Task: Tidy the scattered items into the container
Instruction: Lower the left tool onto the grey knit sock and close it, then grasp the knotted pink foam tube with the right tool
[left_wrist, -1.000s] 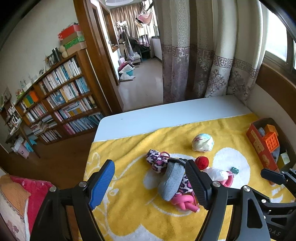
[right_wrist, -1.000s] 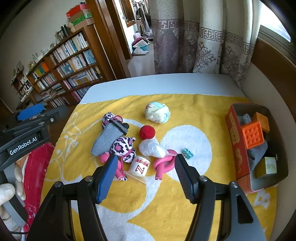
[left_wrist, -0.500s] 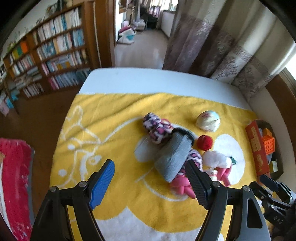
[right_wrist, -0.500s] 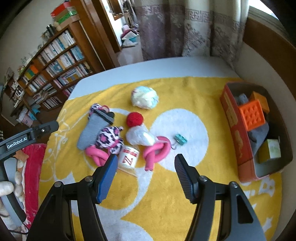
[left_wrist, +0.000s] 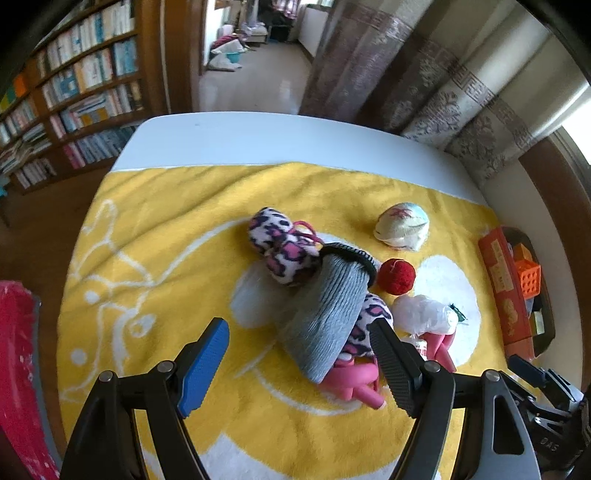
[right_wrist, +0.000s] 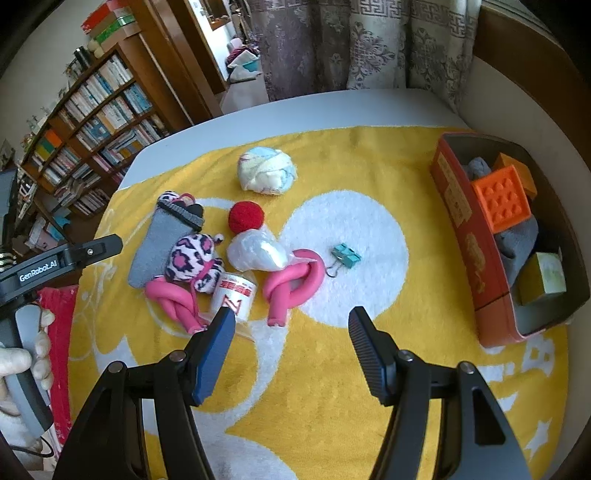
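Both jaws of the left gripper (left_wrist: 299, 365) are held wide and empty. The grey sock (left_wrist: 325, 314) is seen just above its tips at lower centre, long axis running diagonally toward upper right. The right gripper (right_wrist: 291, 343), also wide and empty, is placed nearer the container (right_wrist: 458, 221) at the right edge.

An orange, open-topped container (right_wrist: 456, 206) sits at the right edge of the yellow-and-white towel, already holding an orange studded block (right_wrist: 503, 199), grey cloth and a pale green cube (right_wrist: 547, 275). Scattered left of it lie a pale rolled sock ball (right_wrist: 266, 173), a red pompom (right_wrist: 246, 217), a crumpled clear plastic bag (right_wrist: 258, 253), a grey ribbed sock (right_wrist: 157, 245), leopard-print pink socks (right_wrist: 192, 258), two knotted pink foam tubes (right_wrist: 295, 280) and a teal binder clip (right_wrist: 345, 255). A small white jar with a red label (right_wrist: 236, 297) (possibly a lidded cup) lies tipped between the tubes.
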